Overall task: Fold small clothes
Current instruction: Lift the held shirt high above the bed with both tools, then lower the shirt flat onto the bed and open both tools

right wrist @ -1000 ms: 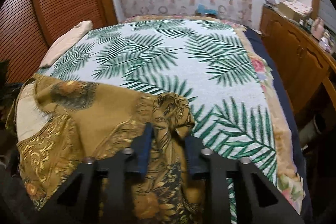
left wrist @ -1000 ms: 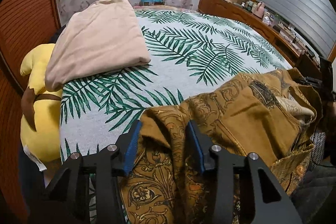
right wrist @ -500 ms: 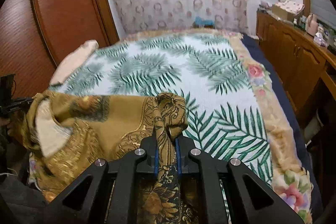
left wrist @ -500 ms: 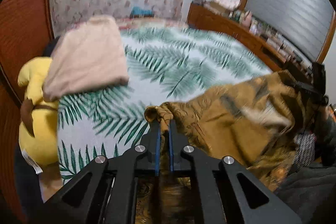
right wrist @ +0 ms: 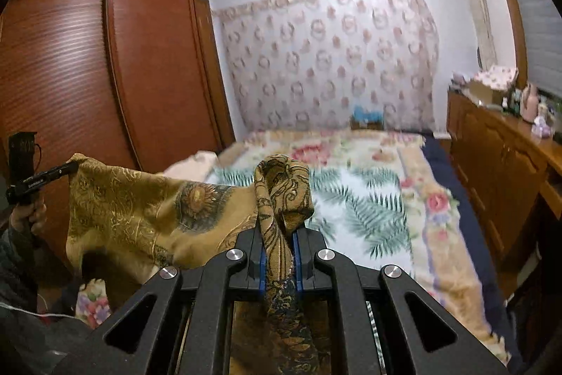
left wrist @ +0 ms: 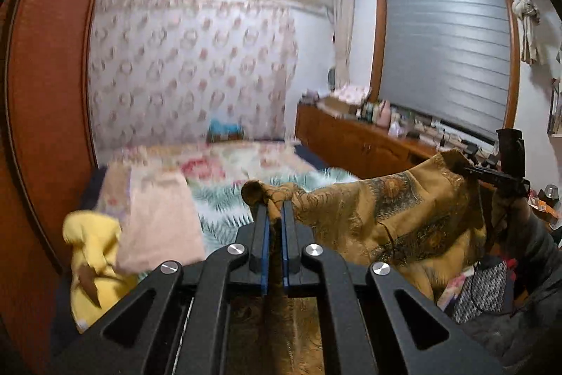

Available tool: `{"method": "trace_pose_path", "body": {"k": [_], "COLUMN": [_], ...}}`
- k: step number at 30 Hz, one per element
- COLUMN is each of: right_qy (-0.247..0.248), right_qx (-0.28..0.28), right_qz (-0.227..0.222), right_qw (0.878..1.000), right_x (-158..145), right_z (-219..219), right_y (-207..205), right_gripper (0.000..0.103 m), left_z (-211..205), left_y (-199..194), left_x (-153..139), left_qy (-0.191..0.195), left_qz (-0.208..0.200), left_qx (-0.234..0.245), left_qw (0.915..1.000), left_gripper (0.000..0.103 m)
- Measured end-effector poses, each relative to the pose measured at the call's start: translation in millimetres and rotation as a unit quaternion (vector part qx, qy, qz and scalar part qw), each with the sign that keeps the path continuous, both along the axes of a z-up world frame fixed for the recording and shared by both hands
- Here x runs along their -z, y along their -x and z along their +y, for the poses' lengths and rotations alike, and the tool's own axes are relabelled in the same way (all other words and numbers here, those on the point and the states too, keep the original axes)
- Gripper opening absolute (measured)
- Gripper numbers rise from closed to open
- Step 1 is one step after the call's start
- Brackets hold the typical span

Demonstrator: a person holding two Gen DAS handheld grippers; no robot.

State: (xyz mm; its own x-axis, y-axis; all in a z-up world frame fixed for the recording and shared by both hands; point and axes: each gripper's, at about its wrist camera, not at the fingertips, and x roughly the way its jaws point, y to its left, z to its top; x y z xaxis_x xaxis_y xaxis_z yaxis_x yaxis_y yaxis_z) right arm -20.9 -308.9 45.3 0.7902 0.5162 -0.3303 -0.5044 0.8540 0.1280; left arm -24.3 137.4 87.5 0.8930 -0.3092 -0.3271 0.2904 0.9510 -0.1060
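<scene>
The task is judged to be at an early stage: the brown patterned garment [left wrist: 393,217] is gripped and raised clear of the bed [right wrist: 368,199], but no fold is seen in it yet. The left gripper [left wrist: 273,217] is clamped on one bunched corner of the garment, with a knot of cloth protruding past the blue pads [left wrist: 265,245]. The right gripper [right wrist: 277,234] is clamped on the opposite corner, where a thicker roll of cloth stands above the jaws. The garment is held in the air between the two grippers, sagging in the middle; in the left wrist view it extends from the centre toward 3 o'clock, where the right gripper is seen holding the far corner. The fabric is mustard-brown with dark ornamental print and appears thin and limp. A folded pink cloth [left wrist: 158,224] lies on the bed at 9 o'clock in the left wrist view, with a yellow plush toy [left wrist: 91,255] just beside it. Spreading the garment flat, folding it and setting it down are judged to remain.
</scene>
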Motion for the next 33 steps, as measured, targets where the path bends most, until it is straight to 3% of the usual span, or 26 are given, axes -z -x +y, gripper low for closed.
{"method": "trace_pose_path", "body": {"k": [9,14,19,22,26,28,31,32,33], "right_qy": [-0.003,-0.005,0.000,0.029,0.065,0.071,0.084,0.091,0.102], "right_qx": [-0.024,-0.025,-0.021,-0.001,0.024,0.034,0.065,0.081,0.097], "right_qz": [-0.053,-0.104,-0.142,-0.150,-0.114,-0.083,-0.038,-0.019,0.007], "right_qw": [0.998,0.994,0.990,0.988,0.991,0.993,0.994,0.992,0.990], "right_x": [-55,-93,-123,-127,-114,-98,-54,-34,-11], "right_z": [-26,-39,-41,-27,5,22,43,51,59], "right_y": [41,61,62,33,-39,-91,-167,-193,-219], "right_gripper": [0.011,0.010,0.010,0.011,0.011,0.011,0.011,0.013,0.021], "left_z": [13,18,29,35,44,47,49,50,52], "left_y": [11,15,-14,-51,-123,-169,-230,-249,-268], "left_x": [-55,-87,-111,-110,-84,-59,-14,1,18], "left_qy": [0.004,0.001,-0.014,-0.027,-0.039,-0.050,-0.072,-0.080,-0.089], "left_qz": [-0.066,-0.104,-0.119,-0.111,-0.074,-0.053,-0.016,-0.002,0.018], "left_qx": [-0.018,-0.022,-0.053,-0.073,-0.092,-0.102,-0.112,-0.117,-0.127], "left_qw": [0.9976,0.9944,0.9914,0.9908,0.9923,0.9921,0.9909,0.9899,0.9877], "left_gripper": [0.006,0.006,0.006,0.006,0.006,0.006,0.015,0.017,0.017]}}
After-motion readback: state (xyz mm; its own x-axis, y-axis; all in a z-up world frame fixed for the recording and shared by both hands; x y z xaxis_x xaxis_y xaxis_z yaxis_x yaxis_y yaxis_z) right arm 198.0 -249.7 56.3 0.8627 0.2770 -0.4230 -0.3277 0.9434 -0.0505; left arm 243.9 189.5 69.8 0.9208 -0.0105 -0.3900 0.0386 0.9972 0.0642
